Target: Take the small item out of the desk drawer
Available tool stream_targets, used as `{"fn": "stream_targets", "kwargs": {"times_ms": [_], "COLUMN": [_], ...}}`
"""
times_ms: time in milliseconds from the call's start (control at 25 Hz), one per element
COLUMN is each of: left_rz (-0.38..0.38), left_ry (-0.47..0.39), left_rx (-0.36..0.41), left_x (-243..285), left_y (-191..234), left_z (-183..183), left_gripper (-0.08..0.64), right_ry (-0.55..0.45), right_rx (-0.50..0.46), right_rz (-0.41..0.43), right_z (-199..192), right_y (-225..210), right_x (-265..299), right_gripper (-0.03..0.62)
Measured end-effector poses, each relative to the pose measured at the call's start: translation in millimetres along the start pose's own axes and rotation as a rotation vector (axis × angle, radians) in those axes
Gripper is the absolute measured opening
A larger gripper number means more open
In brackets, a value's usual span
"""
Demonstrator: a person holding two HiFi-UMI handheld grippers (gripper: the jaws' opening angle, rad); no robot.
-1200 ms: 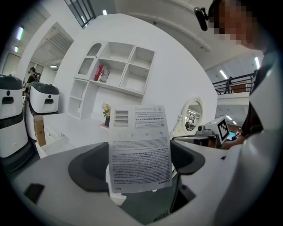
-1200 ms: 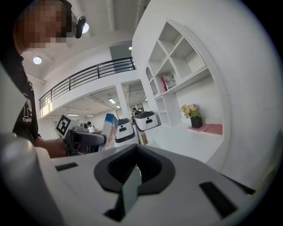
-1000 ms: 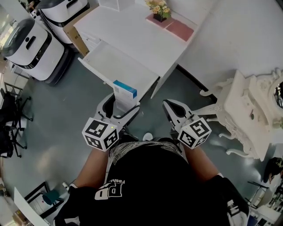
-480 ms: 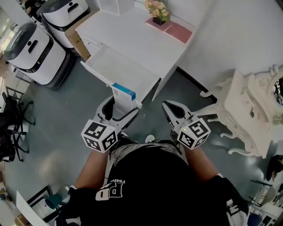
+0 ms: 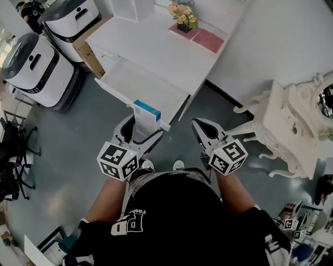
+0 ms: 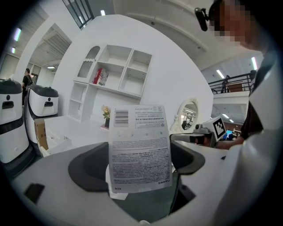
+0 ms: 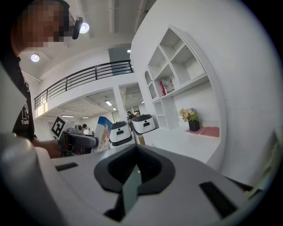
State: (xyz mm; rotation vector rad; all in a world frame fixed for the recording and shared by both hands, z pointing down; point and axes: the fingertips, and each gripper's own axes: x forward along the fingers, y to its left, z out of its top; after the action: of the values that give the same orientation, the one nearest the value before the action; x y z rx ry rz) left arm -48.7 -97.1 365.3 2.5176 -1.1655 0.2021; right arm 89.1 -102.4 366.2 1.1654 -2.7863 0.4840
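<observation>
Small white carton [image 6: 139, 148], clamped upright between the fingers [image 6: 86, 170] of the left gripper [image 5: 139, 134]. Faces that gripper's camera with a printed panel: barcode at the top, fine text below, too small to read. Blue-edged top end well past the fingertips, lower end sunk between the dark pads. Held out of the desk drawer [image 5: 136, 78], at its front edge and probably just clear of it, though hard to judge from so steeply above.

Drawer open ahead of the left fingertips, white inside. Further beyond the same fingertips, the white desk [image 5: 156, 47], with a potted bunch of flowers [image 5: 183, 14] and a pink mat [image 5: 207, 39] at its far end, up against the wall. White shelf unit [image 6: 116, 76] on the wall, past the carton's top edge.

Right gripper [image 7: 136, 170] level with the left one and well apart from the carton, fingers pressed together with nothing between them. Pointed past the desk's right corner towards grey floor [image 5: 218, 104]. To the right of those fingers, an ornate white dressing table [image 5: 289, 130].

To the left of the left fingers, two white wheeled machines [image 5: 36, 60] with dark bases, and a cardboard box [image 5: 86, 49] wedged between them and the desk.
</observation>
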Motion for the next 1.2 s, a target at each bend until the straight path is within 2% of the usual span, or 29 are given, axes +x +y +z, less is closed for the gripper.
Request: {"fn": "stream_targets", "kwargs": {"times_ms": [120,560,1200], "left_rz": [-0.017,-0.069,-0.085], "left_ry": [0.007,0.027,0.04], "left_rx": [0.02,0.019,0.021], "left_x": [0.7,4.9,7.0], "left_y": [2.2,6.4,6.4], "left_z": [-0.6,-3.8,-6.7], "left_gripper": [0.425,0.425,0.425], "right_ry": [0.007,0.032,0.043], "right_rx": [0.017,0.015,0.007], "right_rz": [-0.011,-0.027,-0.033], "right_z": [-5.3,-11.8,-18.0], "right_y": [1.5,8.0,12.1], "right_x": [3.7,12.8,20.6], "right_gripper": [0.006,0.006,0.006]}}
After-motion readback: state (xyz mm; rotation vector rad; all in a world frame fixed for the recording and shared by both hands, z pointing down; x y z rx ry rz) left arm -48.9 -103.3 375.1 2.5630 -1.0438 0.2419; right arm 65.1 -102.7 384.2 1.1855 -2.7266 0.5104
